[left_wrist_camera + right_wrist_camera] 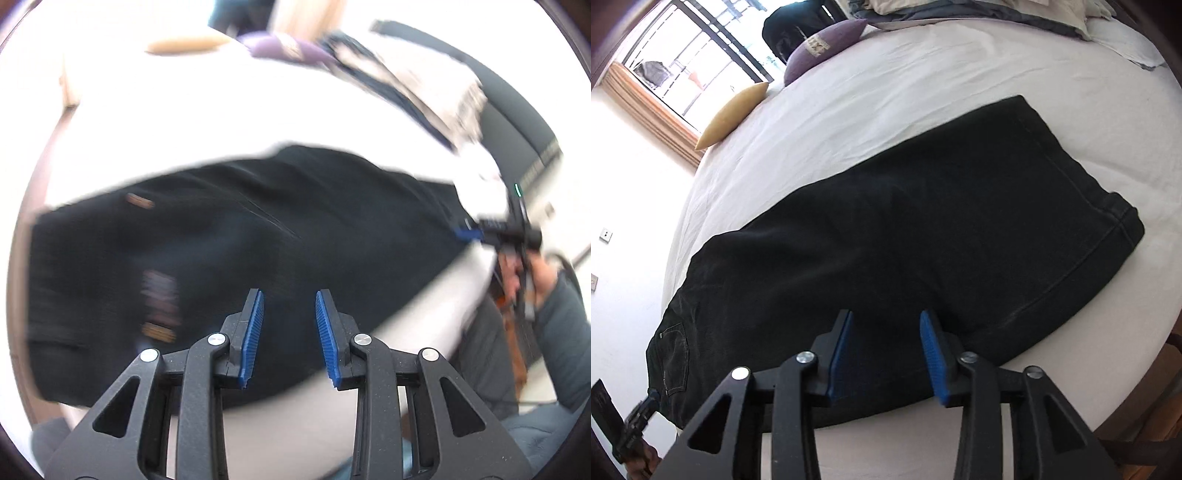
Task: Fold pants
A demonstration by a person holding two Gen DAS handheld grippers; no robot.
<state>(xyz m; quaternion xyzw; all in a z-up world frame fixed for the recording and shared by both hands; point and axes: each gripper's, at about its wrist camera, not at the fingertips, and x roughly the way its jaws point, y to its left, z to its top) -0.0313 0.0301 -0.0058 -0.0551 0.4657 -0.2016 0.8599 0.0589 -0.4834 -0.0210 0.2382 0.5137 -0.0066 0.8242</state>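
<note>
Black pants (905,229) lie flat across a white bed (886,74), the hem end (1108,206) at the right and the waist with a back pocket (674,354) at the lower left. My right gripper (886,315) hovers over the near edge of the legs, jaws apart, nothing between the pads. The left wrist view is blurred. There my left gripper (290,299) stands open above the pants (258,240) with an empty gap. The right gripper (476,233) shows at the pants' right end, held by a hand (543,280). The left gripper (641,417) appears dark beside the waist corner.
A purple cushion (823,44) and a yellow cushion (733,114) rest at the bed's far left. Crumpled grey and cream bedding (960,14) lies along the far side. A window (683,55) is beyond. The bed's near edge (1071,398) runs just under my right gripper.
</note>
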